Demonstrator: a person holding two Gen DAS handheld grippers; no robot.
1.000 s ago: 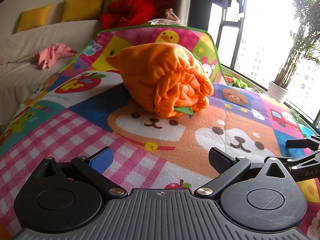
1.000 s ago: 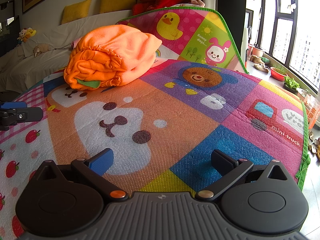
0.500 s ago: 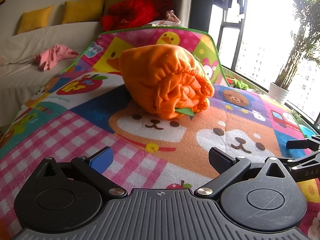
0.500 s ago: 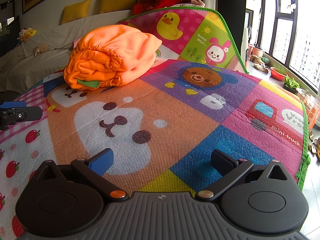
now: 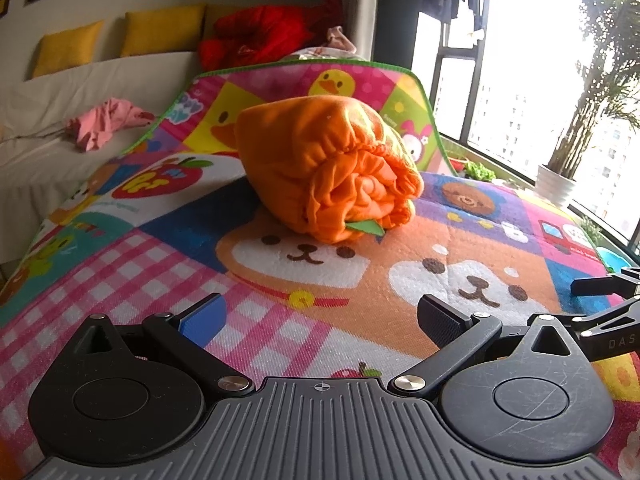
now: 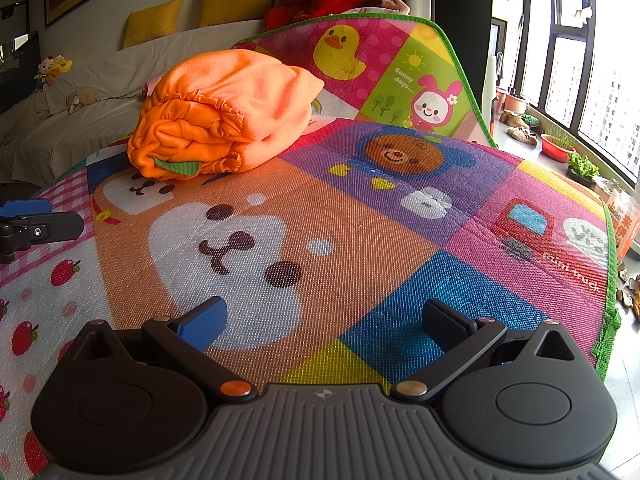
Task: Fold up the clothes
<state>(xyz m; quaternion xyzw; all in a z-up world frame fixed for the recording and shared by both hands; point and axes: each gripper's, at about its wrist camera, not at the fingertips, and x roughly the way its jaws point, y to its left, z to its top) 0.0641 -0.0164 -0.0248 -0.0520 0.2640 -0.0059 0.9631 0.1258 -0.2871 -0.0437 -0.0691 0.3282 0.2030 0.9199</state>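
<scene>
Left claw [image 5: 320,316]: fingers spread wide apart, nothing between them; hovers low over the pink-checked part of the play mat [image 5: 280,344], near the mat's near edge.
Right claw [image 6: 322,318]: fingers spread wide apart, nothing held; sits over the yellow and blue squares of the mat, near its near edge.
Claws relative to each other: side by side; the right claw's tip shows at the right border of the left wrist view, the left claw's blue-padded tip at the left border of the right wrist view.
Orange garment [image 5: 324,172]: rolled into a thick bundle with a gathered elastic hem at the open end; a small green piece pokes out underneath.
Garment position: lies on the mat toward its far edge, just above the white bear-face print, well apart from both claws.
Mat far edge: turned up, green-trimmed, showing duck and bunny prints behind the bundle.
Sofa [image 5: 48,136]: white cover, beyond the mat's left edge; a pink garment [image 5: 104,122] lies crumpled on it.
Sofa back: yellow cushions [image 5: 160,28] and a red bundle [image 5: 264,36].
</scene>
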